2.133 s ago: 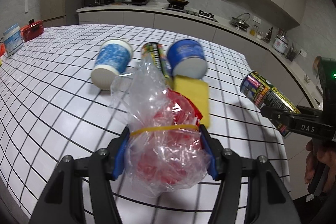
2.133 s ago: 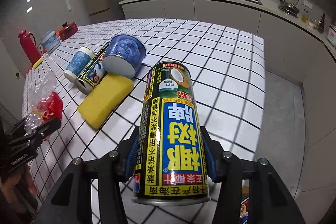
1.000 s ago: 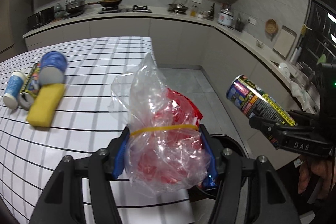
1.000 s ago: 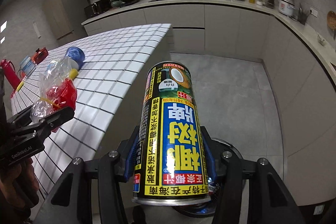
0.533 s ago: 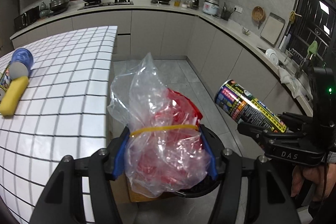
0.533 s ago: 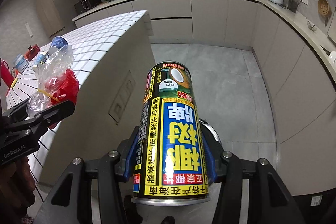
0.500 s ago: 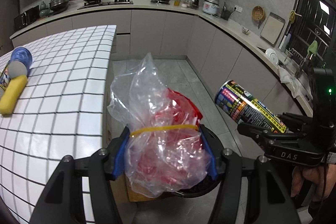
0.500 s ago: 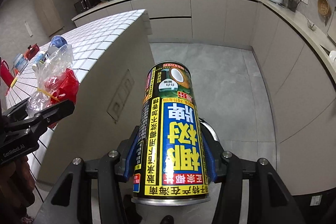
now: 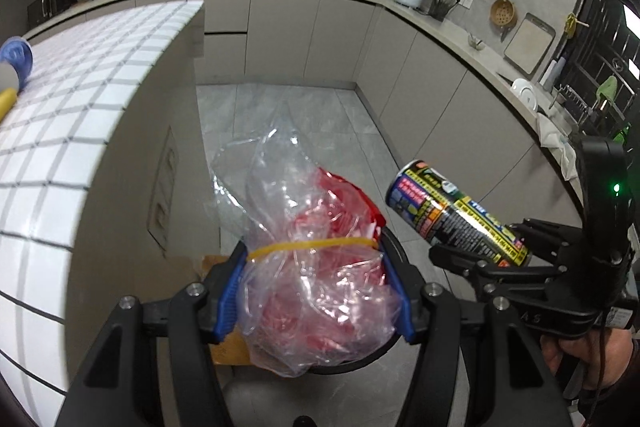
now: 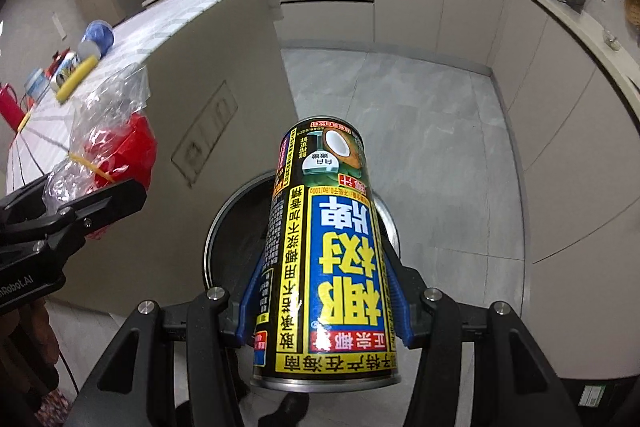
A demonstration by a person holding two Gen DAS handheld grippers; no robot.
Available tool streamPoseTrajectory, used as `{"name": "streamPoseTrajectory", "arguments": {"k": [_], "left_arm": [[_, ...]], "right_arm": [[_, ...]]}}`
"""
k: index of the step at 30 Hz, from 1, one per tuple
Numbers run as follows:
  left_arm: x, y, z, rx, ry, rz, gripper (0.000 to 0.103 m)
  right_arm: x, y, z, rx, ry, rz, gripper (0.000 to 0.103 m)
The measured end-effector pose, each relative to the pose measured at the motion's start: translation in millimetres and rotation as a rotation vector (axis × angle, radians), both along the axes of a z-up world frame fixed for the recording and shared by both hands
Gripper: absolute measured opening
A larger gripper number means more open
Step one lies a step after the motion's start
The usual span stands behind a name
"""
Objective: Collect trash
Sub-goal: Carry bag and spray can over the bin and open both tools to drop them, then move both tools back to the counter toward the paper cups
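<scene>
My left gripper [image 9: 314,291] is shut on a clear plastic bag [image 9: 316,267] with red contents, tied by a yellow rubber band. It hangs over a round black trash bin [image 9: 394,255] on the floor, mostly hidden behind the bag. My right gripper [image 10: 324,291] is shut on a black and yellow drink can [image 10: 326,251], held above the same bin [image 10: 236,227], whose rim shows behind the can. The can [image 9: 456,213] and right gripper [image 9: 480,259] also show in the left wrist view, right of the bag. The bag [image 10: 108,135] shows at left in the right wrist view.
A white tiled counter [image 9: 76,115] stands to the left with a blue cup [image 9: 16,61] and yellow sponge [image 10: 76,77] on it. A cardboard box [image 9: 224,343] lies beside the bin. Grey cabinets [image 10: 560,131] line the far and right walls around grey floor [image 10: 420,107].
Both grippers have swung away from the counter and moved lower over the floor bin. The bag and the can stay gripped.
</scene>
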State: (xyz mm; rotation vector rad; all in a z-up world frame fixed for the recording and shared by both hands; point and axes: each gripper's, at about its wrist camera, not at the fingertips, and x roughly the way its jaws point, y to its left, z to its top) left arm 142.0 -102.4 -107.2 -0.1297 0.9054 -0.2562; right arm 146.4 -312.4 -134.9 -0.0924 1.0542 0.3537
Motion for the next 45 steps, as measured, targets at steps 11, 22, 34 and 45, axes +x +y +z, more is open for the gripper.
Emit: {"name": "streamPoseTrajectory", "arguments": {"k": [11,22,34,45], "left_arm": [[3,-1,-30,0.003,0.021,0.062,0.1],[-6,13,-31,0.128,0.028,0.135,0.103],[-3,1,-22,0.138,0.022,0.128,0.103],[-2,-3,-6,0.147,-0.007,0.121,0.103]], "right_arm": [[13,20,-65,-0.094,0.057,0.264,0.075],[29,10,-92,-0.066,0.127,0.133,0.103],[25,-9,-67,-0.051,0.076,0.048,0.103],[28,-17,-43,-0.027,0.017,-0.006,0.103]]}}
